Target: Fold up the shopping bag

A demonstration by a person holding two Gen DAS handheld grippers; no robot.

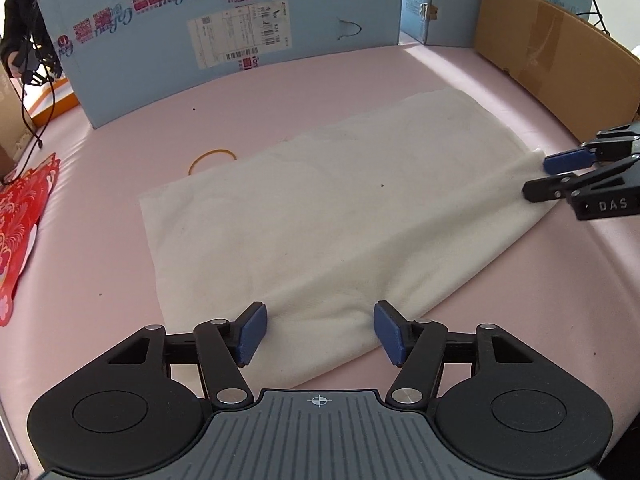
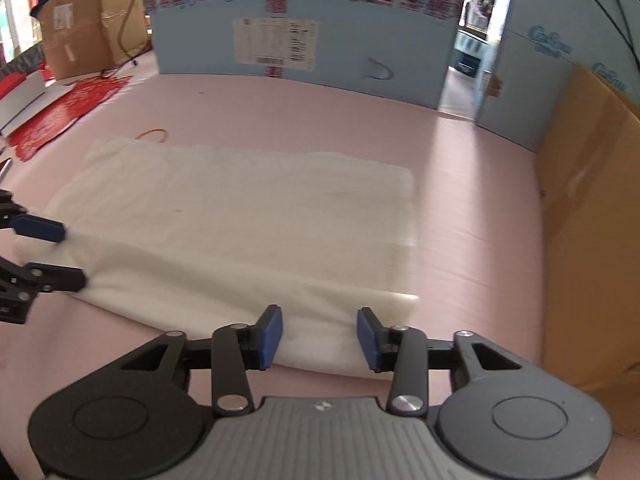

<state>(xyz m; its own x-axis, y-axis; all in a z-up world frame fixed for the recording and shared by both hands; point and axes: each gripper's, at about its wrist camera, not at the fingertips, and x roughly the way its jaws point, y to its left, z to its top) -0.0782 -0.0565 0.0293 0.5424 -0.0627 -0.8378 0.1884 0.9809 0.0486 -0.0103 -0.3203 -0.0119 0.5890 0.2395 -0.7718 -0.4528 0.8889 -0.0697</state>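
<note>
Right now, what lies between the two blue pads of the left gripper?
In the left wrist view, the near edge of the white bag lies between the open left gripper pads, which do not press it.

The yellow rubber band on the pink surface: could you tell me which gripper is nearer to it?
Left. The left gripper sits at the bag's end nearest the rubber band; the right gripper is at the opposite end.

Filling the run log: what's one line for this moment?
bag: flat on pink table | left gripper: open over near edge | right gripper: open over edge
</note>
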